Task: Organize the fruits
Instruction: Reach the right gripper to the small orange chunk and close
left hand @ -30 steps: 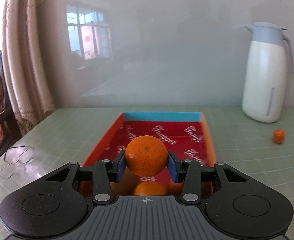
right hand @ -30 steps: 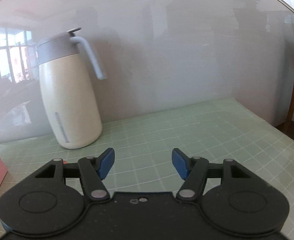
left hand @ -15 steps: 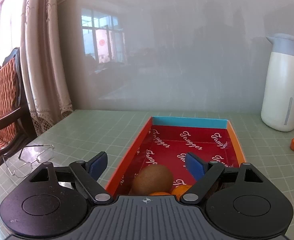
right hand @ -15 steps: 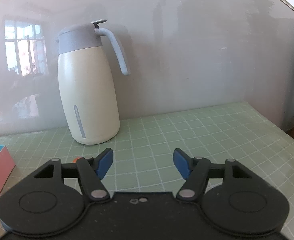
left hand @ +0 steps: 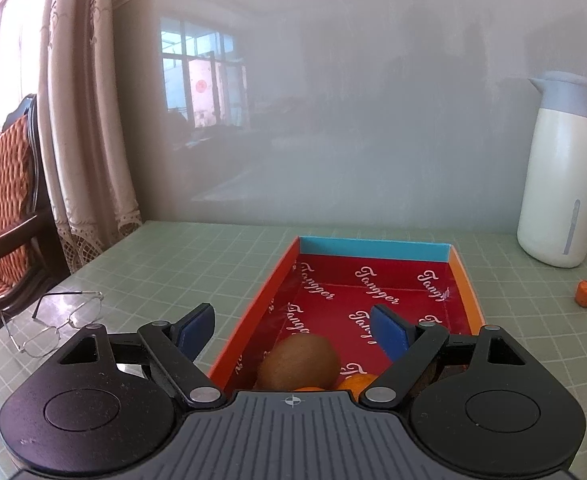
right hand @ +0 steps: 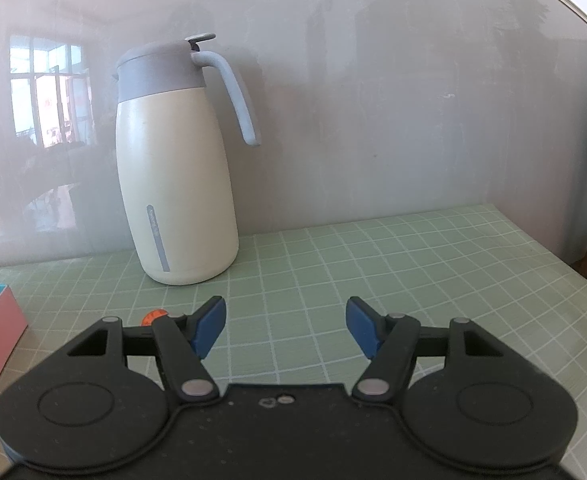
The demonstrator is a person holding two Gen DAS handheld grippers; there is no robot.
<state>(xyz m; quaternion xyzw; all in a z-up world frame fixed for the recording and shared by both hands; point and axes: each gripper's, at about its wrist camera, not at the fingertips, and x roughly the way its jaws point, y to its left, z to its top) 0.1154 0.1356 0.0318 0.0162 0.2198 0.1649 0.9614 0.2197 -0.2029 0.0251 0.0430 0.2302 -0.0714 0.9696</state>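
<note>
Green table holds one box with one kiwi and two oranges, just below the wide-apart left gripper. Right gripper gapes, empty.

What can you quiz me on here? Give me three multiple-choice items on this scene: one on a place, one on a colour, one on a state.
1. Where does the kiwi lie?
A. in the near end of the red box
B. on the table beside the jug
C. on the eyeglasses

2. What colour is the far end wall of the box?
A. yellow
B. blue
C. black

3. How does the left gripper stand?
A. shut on a kiwi
B. shut on an orange
C. open, holding nothing

Answers:
1 A: the kiwi sits on the red floor close to the gripper, next to an orange.
2 B: the wall facing the camera is light blue.
3 C: its blue fingers stand wide apart with nothing between them.
</note>
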